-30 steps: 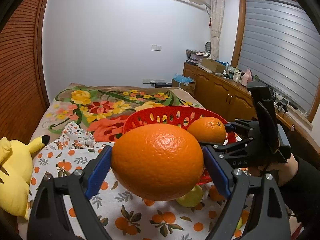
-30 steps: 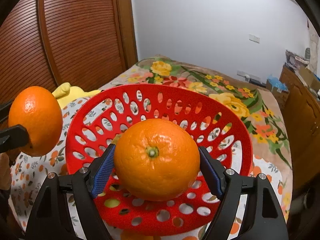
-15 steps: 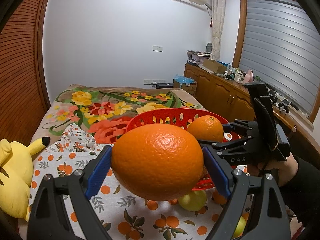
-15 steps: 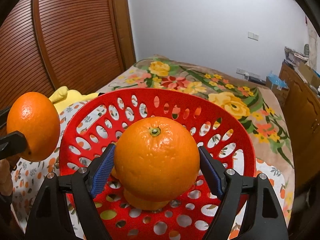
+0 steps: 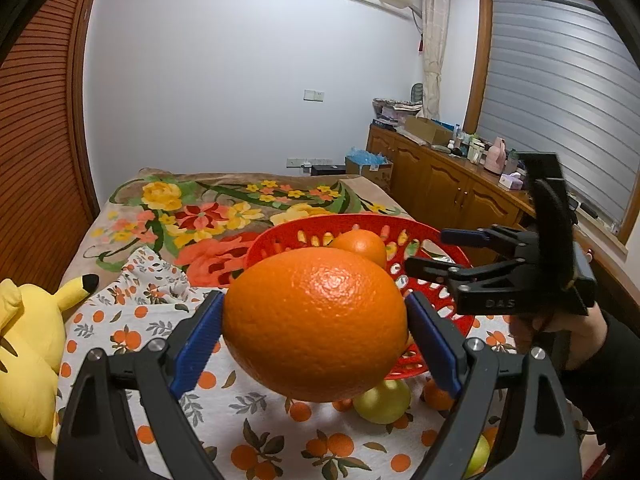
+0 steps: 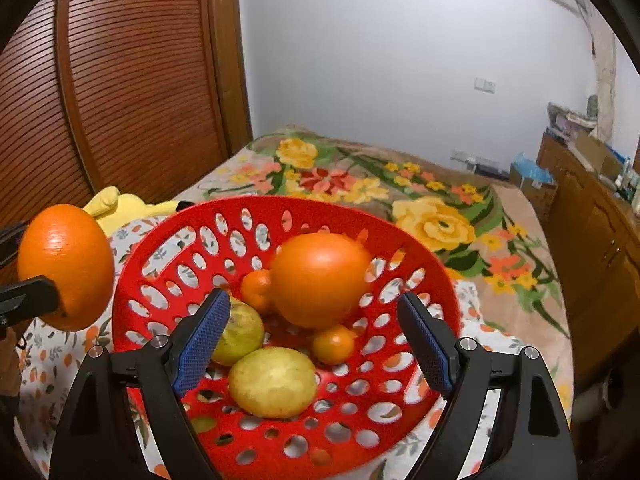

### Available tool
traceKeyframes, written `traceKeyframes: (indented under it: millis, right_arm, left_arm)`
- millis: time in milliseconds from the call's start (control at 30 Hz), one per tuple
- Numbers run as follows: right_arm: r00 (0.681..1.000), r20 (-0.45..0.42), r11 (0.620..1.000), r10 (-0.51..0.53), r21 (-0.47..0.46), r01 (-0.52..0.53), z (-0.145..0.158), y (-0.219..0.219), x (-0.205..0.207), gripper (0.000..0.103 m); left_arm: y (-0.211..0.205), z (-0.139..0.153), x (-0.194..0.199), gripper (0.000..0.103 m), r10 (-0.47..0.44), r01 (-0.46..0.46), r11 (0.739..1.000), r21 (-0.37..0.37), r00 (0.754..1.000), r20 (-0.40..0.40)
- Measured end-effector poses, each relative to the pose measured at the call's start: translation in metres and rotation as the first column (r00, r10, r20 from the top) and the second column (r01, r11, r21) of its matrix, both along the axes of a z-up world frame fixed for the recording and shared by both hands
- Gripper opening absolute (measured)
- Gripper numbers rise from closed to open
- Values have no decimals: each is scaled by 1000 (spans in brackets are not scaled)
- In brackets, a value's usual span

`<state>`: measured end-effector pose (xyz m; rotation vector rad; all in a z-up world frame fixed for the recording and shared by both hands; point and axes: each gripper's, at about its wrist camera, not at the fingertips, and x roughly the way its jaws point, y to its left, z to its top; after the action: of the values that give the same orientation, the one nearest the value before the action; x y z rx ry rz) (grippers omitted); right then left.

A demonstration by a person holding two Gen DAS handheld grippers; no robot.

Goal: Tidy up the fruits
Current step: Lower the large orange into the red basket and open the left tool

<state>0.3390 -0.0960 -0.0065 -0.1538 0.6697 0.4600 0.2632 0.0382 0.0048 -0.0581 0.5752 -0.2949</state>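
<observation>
Left gripper (image 5: 316, 332) clamps a large orange (image 5: 316, 320) across its widest part, held above the patterned cloth (image 5: 248, 412) just near of the red basket (image 6: 416, 248). Right gripper (image 6: 314, 340) hangs over the basket with jaws opening and nothing between the pads. A second orange (image 6: 320, 280) lies inside, blurred. Judgement: the held orange is firm, rounded and fairly heavy, with dimpled peel offering fair grip at the equator. Loose fruit beyond it is partly hidden. The basket's near rim is cut off.
</observation>
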Motion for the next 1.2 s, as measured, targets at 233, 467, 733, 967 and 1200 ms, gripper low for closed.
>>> traceKeyframes:
  millis: [233,467,733,967,1200]
  right_arm:
    - [997,42,998,-61,11,61,5,-35,-29,88]
    - [994,49,995,-101,30,100,9,-63,-45,89]
    - [991,37,989,-132,75,129,8,-81,-53,89]
    - [992,24,990,-125,70,123,3,-81,-56,89]
    - [993,13,991,-118,60,117,-3,-78,-57,89]
  left_arm:
    - [-13,0,13,89,-17,17,1000,25,1000,1]
    - [-31,-5,30,89,-25,26,998,54,1000,-19]
    - [-45,-16,52,89,-7,14,993,115,998,-63]
    - [-47,-27,66,89,16,-2,993,115,993,-117]
    - [-44,-31,71,89,18,-6,994,105,993,-116]
